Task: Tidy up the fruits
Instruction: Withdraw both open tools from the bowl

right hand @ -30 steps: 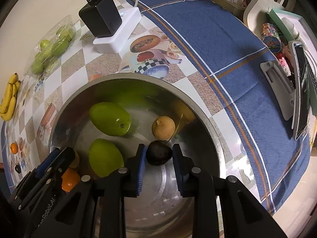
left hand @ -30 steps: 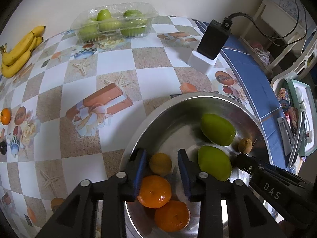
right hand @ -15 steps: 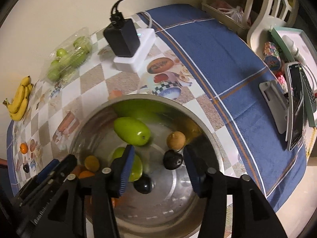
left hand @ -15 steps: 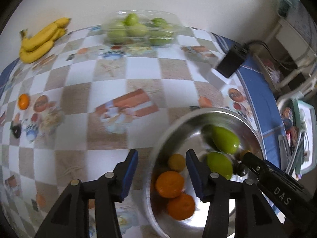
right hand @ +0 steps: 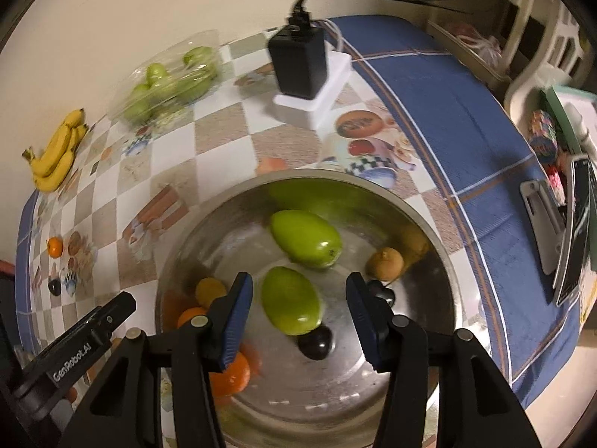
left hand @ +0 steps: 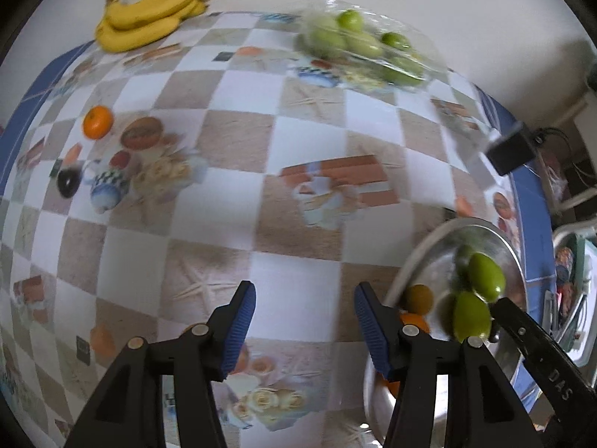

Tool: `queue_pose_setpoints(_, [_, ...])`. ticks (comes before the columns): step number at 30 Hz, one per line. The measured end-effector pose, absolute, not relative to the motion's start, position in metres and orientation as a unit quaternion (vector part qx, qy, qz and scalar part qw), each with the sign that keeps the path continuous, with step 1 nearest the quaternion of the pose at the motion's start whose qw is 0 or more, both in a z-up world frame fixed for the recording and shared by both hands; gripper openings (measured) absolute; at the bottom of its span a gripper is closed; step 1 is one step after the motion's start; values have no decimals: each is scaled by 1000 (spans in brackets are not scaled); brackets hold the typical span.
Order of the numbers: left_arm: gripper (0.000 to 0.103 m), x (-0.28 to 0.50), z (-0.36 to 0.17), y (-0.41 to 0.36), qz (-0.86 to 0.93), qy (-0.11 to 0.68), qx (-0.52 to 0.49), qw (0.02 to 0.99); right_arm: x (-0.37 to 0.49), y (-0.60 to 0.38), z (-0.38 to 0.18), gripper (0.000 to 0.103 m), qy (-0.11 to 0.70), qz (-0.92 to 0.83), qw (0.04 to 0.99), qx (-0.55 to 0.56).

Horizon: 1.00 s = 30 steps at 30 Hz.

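A steel bowl (right hand: 429, 224) holds two green mangoes (right hand: 304, 239), two dark plums (right hand: 315, 341), a brown kiwi (right hand: 384, 263) and some oranges (right hand: 227, 371). My right gripper (right hand: 299, 280) hangs open above the bowl, over the nearer mango, touching nothing. My left gripper (left hand: 304, 291) is over bare tablecloth left of the bowl (left hand: 418, 246); its jaws are opening with nothing between them. A loose orange (left hand: 97, 122) and a dark plum (left hand: 68, 183) lie on the cloth at the far left.
Bananas (left hand: 149, 18) and a clear pack of green fruit (left hand: 365, 48) sit along the back wall. A black adapter on a white block (right hand: 298, 63) stands behind the bowl. Phones and clutter (right hand: 571, 231) lie at the table's right edge.
Both grippers opened. The left one let go of an orange in the bowl and swung left over the tablecloth. The right one released a dark plum and rose.
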<state>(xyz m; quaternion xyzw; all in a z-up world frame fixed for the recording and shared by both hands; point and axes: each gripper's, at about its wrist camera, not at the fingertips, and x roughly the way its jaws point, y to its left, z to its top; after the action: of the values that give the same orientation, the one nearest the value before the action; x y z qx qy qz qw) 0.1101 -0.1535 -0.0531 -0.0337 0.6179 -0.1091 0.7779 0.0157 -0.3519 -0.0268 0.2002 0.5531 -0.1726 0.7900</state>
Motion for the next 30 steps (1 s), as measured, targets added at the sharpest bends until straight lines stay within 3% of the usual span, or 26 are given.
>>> queue_pose_setpoints(5, [62, 112, -55, -144, -96, 621, -40, 777, 21, -345, -27, 53, 554, -166, 793, 190])
queue_pose_setpoints(10, [80, 113, -62, -139, -74, 626, -34, 775, 23, -343, -33, 68, 558, -164, 791, 188])
queue_pose_setpoints(14, [84, 114, -68, -134, -55, 629, -30, 775, 25, -341, -40, 71, 564, -161, 787, 188])
queue_pose_setpoints(18, [97, 115, -73, -129, -42, 632, -32, 773, 27, -340, -45, 76, 566, -157, 788, 187])
queue_pose_setpoints(20, [97, 115, -75, -127, -40, 633, -34, 772, 28, -339, -47, 85, 566, -155, 788, 186])
queue_pose_setpoints(26, [103, 116, -75, -122, -31, 629, -39, 776, 30, -338, -48, 88, 562, -151, 793, 182])
queue_pose_setpoints(28, [103, 117, -75, -119, -26, 625, -37, 779, 30, -338, -47, 103, 559, -150, 795, 183])
queue_pose_setpoints(30, [103, 117, -75, -118, -25, 625, -34, 779, 30, -337, -46, 103, 557, -149, 796, 185])
